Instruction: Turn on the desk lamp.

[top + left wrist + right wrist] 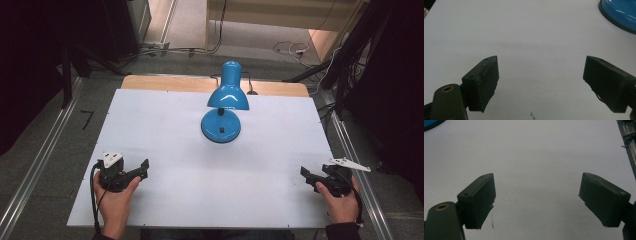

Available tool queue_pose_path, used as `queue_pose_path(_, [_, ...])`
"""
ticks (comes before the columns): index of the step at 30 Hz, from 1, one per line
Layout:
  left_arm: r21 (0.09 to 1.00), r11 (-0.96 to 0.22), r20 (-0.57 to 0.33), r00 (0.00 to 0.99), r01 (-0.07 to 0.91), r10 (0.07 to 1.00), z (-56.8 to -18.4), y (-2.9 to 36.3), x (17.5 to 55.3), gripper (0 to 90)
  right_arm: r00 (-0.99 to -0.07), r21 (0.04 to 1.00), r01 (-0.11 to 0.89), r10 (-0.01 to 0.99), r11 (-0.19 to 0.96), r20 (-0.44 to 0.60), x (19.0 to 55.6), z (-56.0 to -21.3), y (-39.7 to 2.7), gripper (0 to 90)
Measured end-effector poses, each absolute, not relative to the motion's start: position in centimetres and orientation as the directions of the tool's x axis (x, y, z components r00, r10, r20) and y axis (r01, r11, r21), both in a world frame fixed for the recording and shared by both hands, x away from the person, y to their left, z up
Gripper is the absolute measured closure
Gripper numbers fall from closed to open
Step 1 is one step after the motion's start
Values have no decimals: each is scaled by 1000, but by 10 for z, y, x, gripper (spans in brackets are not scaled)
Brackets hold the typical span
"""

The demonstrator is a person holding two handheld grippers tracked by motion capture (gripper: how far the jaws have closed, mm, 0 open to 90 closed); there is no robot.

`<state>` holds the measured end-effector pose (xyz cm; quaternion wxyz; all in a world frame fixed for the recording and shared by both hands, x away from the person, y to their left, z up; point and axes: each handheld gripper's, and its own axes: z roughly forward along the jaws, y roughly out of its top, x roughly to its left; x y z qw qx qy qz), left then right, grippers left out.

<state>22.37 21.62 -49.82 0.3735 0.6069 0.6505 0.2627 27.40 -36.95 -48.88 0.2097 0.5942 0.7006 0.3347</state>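
The fingers of the left gripper are spread wide, with nothing between them (bare counter is seen in the gap). The fingers of the right gripper are likewise spread wide and hold nothing. Both grippers are held low near the counter's near corners. The blue lamp is stood upright toward the far middle of the counter, well apart from both.
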Motion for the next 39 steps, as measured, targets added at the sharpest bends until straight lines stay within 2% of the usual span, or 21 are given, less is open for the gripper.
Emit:
queue_pose_path(21, [799,123,-173,30,589,984,-500,215,226,148,-276,748,658,952,85,135,286,-478,-338,126])
queue_pose_path(39, [799,132,-191,40,586,981,-499,214,221,148,-327,748,650,938,136,113,299,-475,-302,128])
